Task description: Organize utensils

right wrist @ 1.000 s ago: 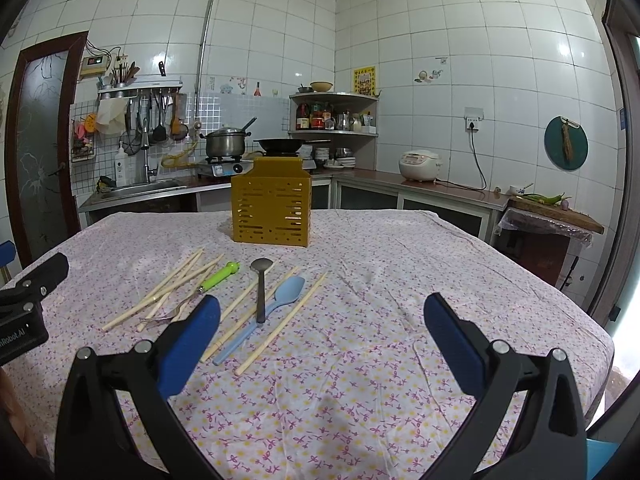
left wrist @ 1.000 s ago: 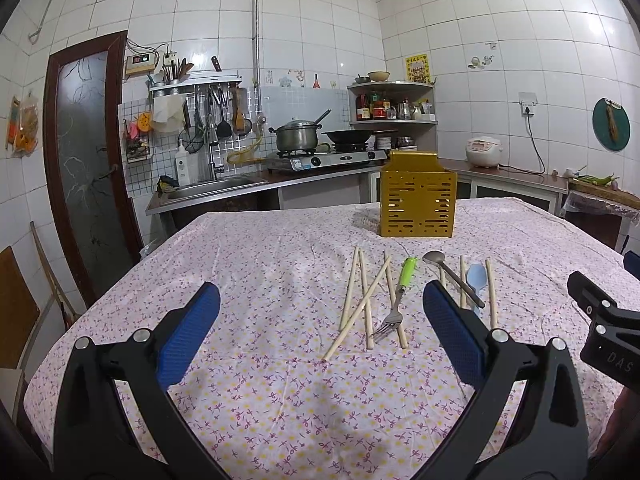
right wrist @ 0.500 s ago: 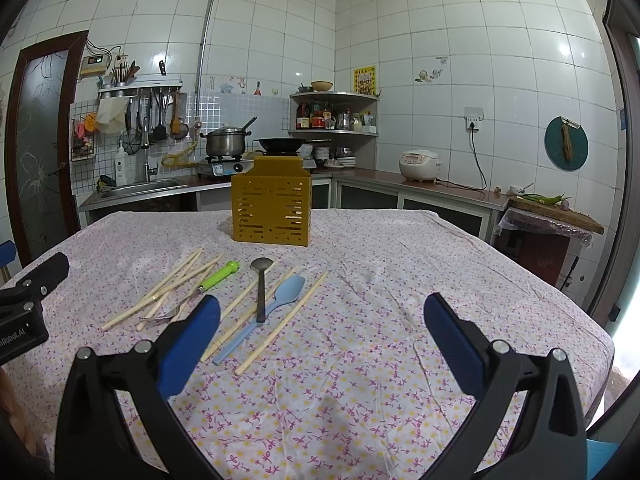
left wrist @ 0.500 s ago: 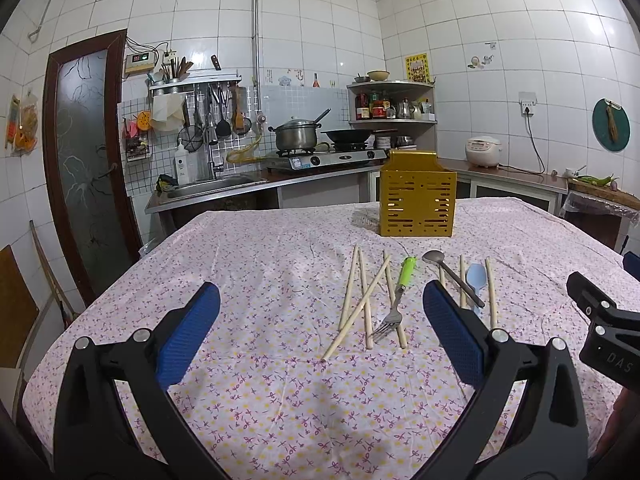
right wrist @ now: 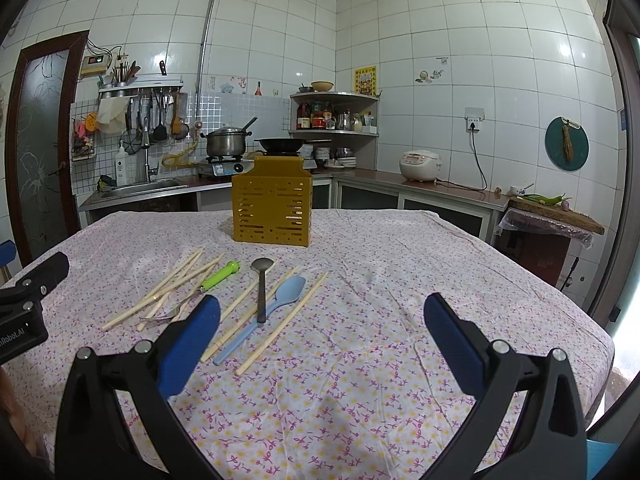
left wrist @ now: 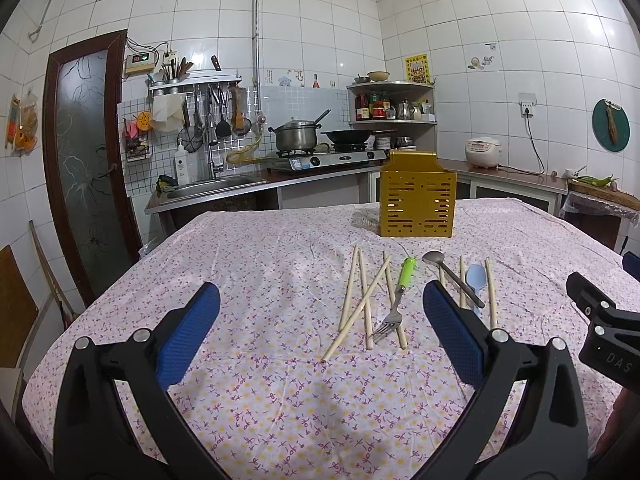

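A loose row of utensils lies flat on the surface, which is covered by a floral cloth, in front of a yellow slotted utensil holder that stands upright farther back. On the left of the row, four pale wooden chopsticks overlap, one crossing the others diagonally; their long axes run roughly from the camera toward the holder. Beside them lies a fork with a green handle, tines toward the camera, handle toward the holder. Next comes a dark metal spoon, bowl toward the holder, its handle end resting over a light blue plastic spoon that slants with its bowl away from the camera. More chopsticks lie on either side of the spoons, angled the same way.

The left tongs hang spread wide above the cloth, holding nothing, near the crossed chopsticks. The right tongs are likewise wide and empty, to the right of the row.
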